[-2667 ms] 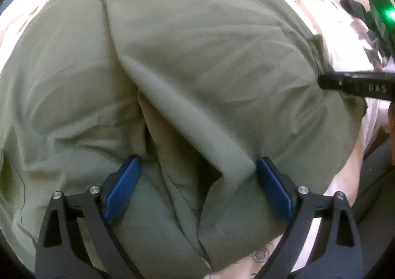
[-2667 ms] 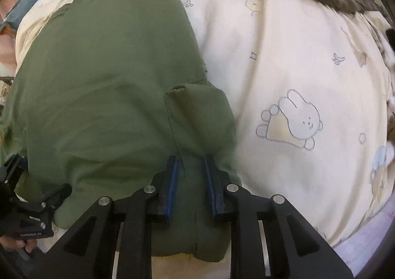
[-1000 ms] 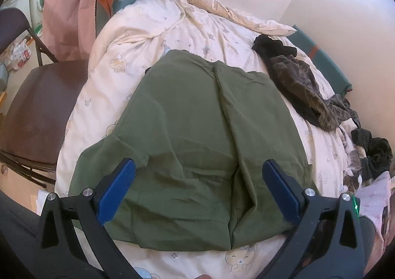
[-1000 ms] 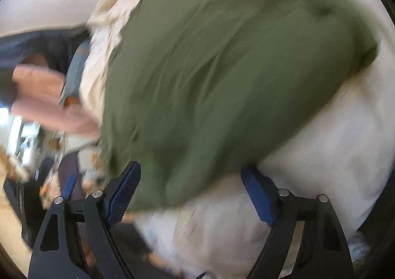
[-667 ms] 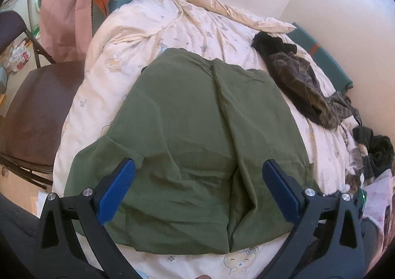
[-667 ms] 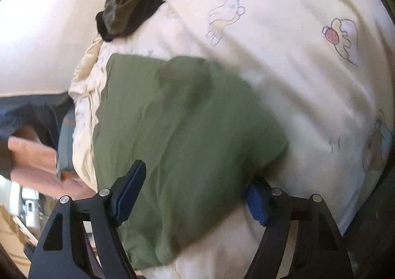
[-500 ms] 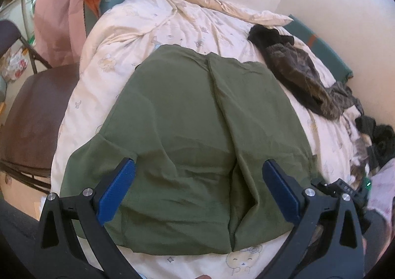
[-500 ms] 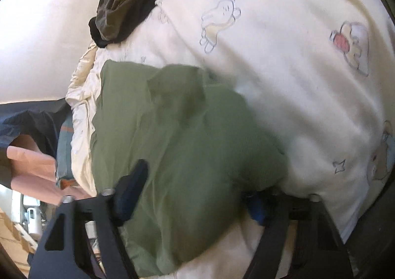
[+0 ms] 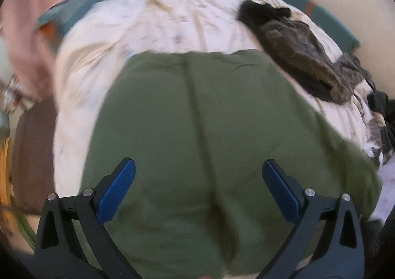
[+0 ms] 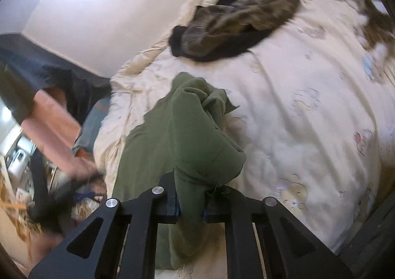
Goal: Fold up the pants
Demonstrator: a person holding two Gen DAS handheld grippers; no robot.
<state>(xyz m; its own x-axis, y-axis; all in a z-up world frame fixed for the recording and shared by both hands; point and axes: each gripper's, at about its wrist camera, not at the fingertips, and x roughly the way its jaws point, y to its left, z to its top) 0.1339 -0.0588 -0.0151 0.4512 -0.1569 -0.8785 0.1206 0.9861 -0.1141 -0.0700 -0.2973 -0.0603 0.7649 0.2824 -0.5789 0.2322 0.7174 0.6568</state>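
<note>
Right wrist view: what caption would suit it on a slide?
The right gripper closes on a bunched edge of the green pants above a cream cartoon-print duvet.

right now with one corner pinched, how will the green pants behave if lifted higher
Probably floppy: the green pants bunch and droop around the right gripper, whose jaws are closing on them. Likely light, being thin cloth. The unheld remainder would probably drag across the duvet.
</note>
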